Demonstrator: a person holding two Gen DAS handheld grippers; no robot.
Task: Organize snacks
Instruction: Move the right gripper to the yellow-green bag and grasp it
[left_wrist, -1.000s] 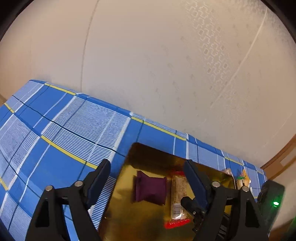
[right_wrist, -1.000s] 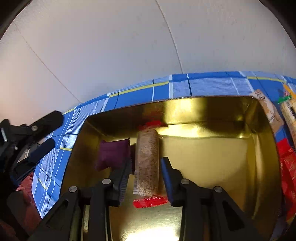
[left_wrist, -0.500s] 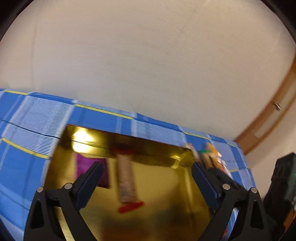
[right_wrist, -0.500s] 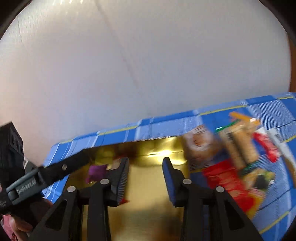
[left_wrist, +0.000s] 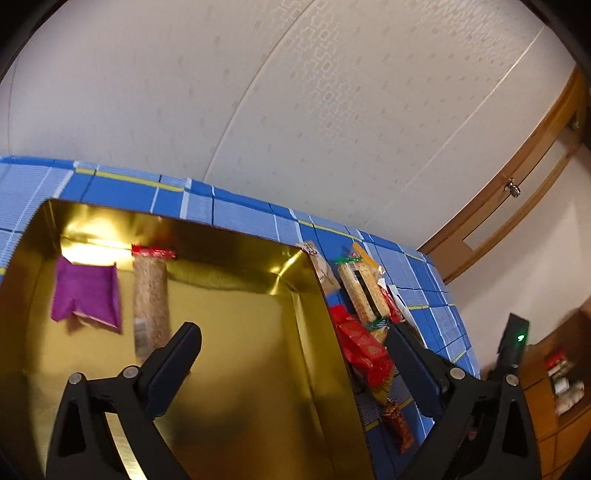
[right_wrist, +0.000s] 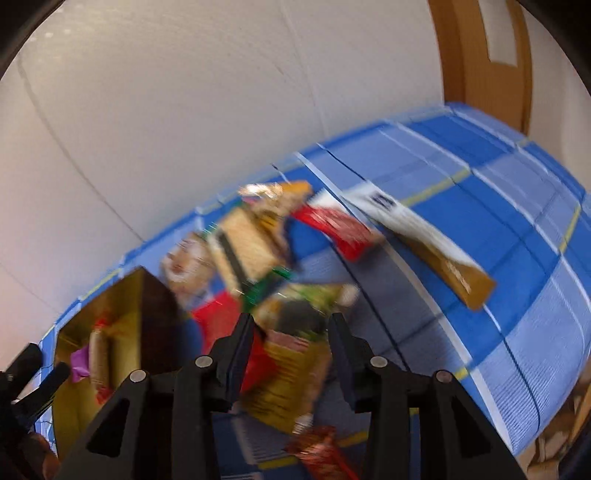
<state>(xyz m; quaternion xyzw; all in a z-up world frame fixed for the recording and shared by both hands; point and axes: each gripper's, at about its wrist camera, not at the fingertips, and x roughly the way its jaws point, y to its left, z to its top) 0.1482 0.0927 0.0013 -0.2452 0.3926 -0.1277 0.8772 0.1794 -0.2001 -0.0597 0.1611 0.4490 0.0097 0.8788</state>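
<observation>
Gold tin (left_wrist: 295, 291) is holding a purple packet (left_wrist: 86, 295) and a grain bar (left_wrist: 150, 291). Loose snacks (right_wrist: 295, 280) are lying just outside its wall. Right gripper (right_wrist: 291, 328), jaws released and empty, is hovering over them; advisable to single out one wrapper. Left gripper (left_wrist: 291, 343), jaws spread, is straddling the wall.

the room was evenly and warmly lit. in the left wrist view a bright glare patch sat on the far inner wall of the gold tin (left_wrist: 236, 314), and its near floor lay in shadow. the right wrist view was heavily motion-blurred, smearing the snack pile (right_wrist: 280, 266). fisheye distortion bowed the blue checked cloth (right_wrist: 517, 295), and dark vignettes cut the corners.
</observation>
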